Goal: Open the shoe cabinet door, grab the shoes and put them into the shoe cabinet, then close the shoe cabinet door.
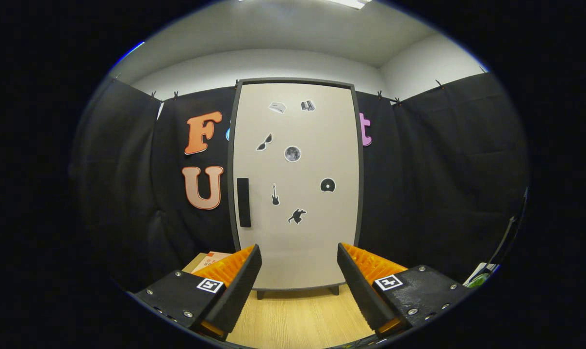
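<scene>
The shoe cabinet [295, 145] stands straight ahead on short legs, tall and pale with a dark frame. Its door is shut and carries several small stickers. A dark vertical handle [243, 202] sits on the door's left side, about mid-height. My gripper [299, 252] is open, its two fingers spread wide with nothing between them. The fingers are well short of the cabinet, and its lower part shows in the gap between them. The handle lies beyond the left fingertip [254, 257], a little above it.
A wooden floor [298, 315] runs from the fingers to the cabinet's feet. A cardboard box [210, 261] sits on the floor left of the cabinet, partly hidden by the left finger. Black cloth walls close in both sides.
</scene>
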Available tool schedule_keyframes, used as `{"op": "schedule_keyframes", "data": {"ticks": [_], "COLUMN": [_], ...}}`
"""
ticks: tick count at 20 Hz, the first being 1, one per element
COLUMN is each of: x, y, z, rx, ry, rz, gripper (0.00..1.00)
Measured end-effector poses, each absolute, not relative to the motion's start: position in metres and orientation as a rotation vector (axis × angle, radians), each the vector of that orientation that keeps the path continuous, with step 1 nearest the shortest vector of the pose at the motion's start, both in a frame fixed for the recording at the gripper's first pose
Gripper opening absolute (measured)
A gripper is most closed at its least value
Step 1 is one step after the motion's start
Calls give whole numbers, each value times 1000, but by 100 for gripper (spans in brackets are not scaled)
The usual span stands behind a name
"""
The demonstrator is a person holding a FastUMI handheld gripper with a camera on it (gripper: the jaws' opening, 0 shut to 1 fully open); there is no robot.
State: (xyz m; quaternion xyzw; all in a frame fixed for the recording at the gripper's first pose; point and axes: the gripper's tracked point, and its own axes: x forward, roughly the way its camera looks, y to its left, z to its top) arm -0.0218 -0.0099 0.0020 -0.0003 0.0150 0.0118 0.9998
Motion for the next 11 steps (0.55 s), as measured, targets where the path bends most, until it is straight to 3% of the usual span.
{"op": "schedule_keyframes", "data": {"ticks": [11], "x": [-32], "y": [-3], "z": [0], "rx": [-20], "ry": [32], "rz": [33], "gripper": [98]}}
